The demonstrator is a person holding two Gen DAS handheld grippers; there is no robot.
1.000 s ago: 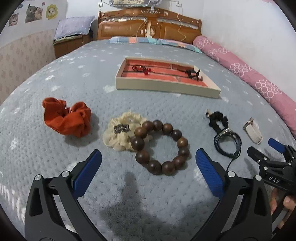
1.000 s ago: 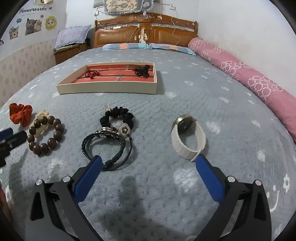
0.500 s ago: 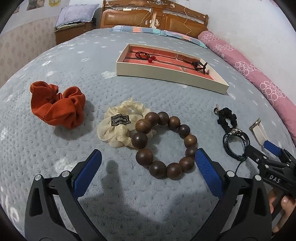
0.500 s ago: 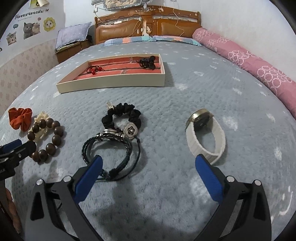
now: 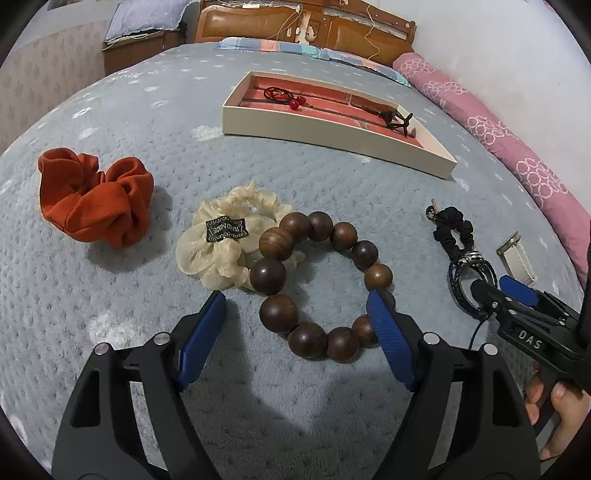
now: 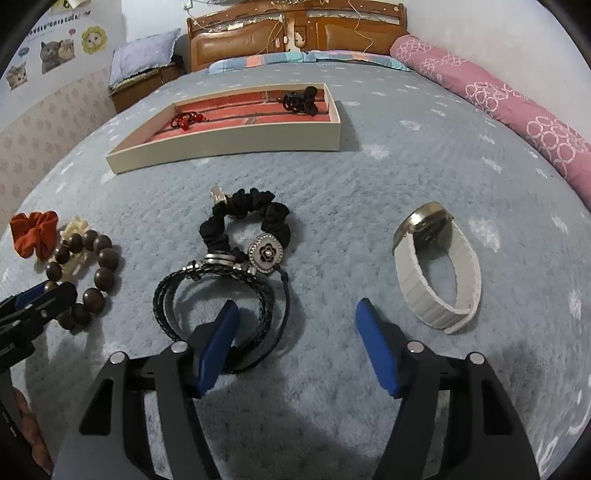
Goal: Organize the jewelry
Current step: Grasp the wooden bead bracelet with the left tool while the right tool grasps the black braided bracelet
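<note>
My left gripper [image 5: 297, 310] is open, its jaws on either side of the near part of a brown wooden bead bracelet [image 5: 317, 284] that lies partly on a cream scrunchie [image 5: 225, 243]. An orange scrunchie [image 5: 96, 195] lies to the left. My right gripper [image 6: 295, 317] is open; its left finger [image 6: 218, 343] is over a black braided bracelet [image 6: 214, 302]. A black scrunchie with a flower charm [image 6: 247, 221] lies just beyond it. A white-strap watch [image 6: 439, 266] lies to the right. The red-lined jewelry tray [image 6: 229, 138] holds a red piece and a dark piece.
All lies on a grey-blue blanket [image 5: 147, 110] on a bed. A pink bolster [image 6: 498, 103] runs along the right side by the wall. A wooden headboard [image 6: 295, 29] and a nightstand [image 6: 144, 85] stand at the back.
Both grippers have moved forward and down toward the blanket. The left now straddles the bead bracelet. The right now reaches the black braided bracelet. Both jaws have narrowed somewhat.
</note>
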